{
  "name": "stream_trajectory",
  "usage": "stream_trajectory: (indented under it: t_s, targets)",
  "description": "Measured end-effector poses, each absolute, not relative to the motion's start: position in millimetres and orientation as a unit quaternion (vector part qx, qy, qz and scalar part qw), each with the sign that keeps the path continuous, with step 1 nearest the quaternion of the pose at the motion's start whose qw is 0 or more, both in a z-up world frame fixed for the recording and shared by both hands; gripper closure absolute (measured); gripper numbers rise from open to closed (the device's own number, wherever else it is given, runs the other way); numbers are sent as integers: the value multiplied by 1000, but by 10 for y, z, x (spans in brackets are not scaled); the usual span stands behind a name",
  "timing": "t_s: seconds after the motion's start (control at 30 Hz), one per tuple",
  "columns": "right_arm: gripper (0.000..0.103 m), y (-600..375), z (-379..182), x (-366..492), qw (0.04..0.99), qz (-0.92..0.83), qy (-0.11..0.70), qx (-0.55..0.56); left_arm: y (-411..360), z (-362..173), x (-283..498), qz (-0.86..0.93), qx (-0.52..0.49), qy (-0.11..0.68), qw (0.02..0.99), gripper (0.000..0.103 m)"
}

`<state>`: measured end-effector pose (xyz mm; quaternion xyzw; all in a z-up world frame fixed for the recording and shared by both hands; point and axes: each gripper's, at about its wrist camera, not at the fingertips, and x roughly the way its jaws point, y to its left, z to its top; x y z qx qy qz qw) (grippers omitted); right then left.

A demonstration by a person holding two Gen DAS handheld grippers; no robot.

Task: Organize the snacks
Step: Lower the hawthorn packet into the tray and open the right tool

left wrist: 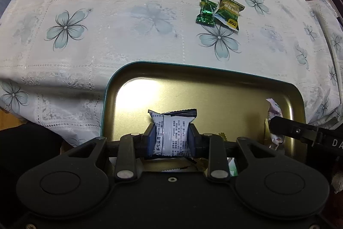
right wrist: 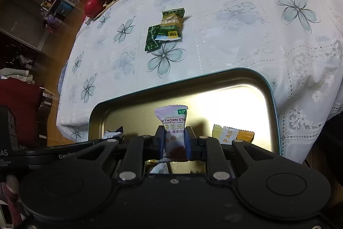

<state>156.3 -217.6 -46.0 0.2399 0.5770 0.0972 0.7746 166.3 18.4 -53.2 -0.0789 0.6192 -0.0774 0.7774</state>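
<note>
Left gripper [left wrist: 171, 138] clamped on white blueberry snack packet with black ends [left wrist: 173, 132], over gold rectangular metal tray with teal rim [left wrist: 214, 96]. Right gripper [right wrist: 175, 142] pinched tight on lilac hawthorn strip packet [right wrist: 174, 128], over same tray. 2 green wrapped candies [left wrist: 218, 12] lie touching on floral white tablecloth [left wrist: 107, 35], beyond tray.

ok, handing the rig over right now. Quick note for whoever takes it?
Left tongs: shut on a white blueberry snack packet, over the gold tray.
Right tongs: shut on a hawthorn strip packet, also over the tray.
Done: a yellow packet and a few other wrappers lie in the tray.
Left: release both held packets into the tray, then fetch the two green packets, the small candy and the bigger packet, which touch on the tablecloth beyond the tray.
</note>
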Motion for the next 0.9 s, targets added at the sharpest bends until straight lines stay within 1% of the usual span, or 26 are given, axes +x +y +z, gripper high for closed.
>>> stream_trajectory:
  t_s: [0.57, 0.9]
  targets:
    - [81, -2114, -536, 1628, 768, 100, 588, 235, 160, -556, 1690, -82, -77, 614, 781, 64]
    - [80, -2137, -512, 1632, 770, 106, 578, 248, 146, -552, 1692, -82, -74, 614, 782, 64]
